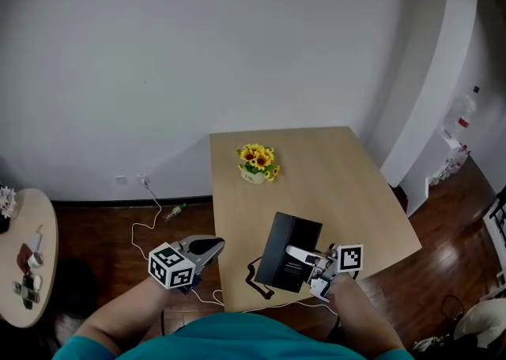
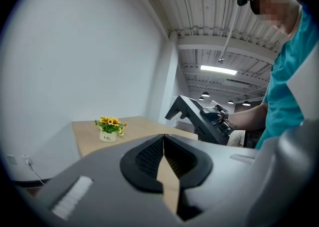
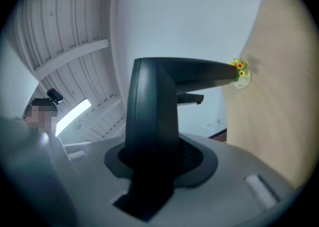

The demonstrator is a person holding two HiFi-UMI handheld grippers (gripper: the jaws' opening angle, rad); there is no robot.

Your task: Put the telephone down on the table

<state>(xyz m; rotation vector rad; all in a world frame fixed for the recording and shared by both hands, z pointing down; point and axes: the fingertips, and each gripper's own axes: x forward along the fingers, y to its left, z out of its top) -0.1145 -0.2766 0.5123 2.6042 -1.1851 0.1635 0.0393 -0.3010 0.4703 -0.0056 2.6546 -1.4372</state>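
Table (image 1: 332, 176), pale wood, stood against white wall (image 1: 198, 50) over dark floor (image 1: 103, 232).
One telephone (image 1: 283, 244), clamped in right gripper (image 1: 310, 259), hung over the table's near edge; one flowerpot (image 1: 256, 164) behind; left gripper (image 1: 207, 248) closed, empty.

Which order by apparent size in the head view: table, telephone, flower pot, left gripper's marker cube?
1. table
2. telephone
3. flower pot and marker cube on the left gripper: they look about alike, and the cube is nearer the camera, so unranked.

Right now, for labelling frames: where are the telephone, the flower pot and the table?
telephone (image 1: 288, 233), head view, black casing
flower pot (image 1: 253, 178), head view, white wall
table (image 1: 348, 184), head view, bare top
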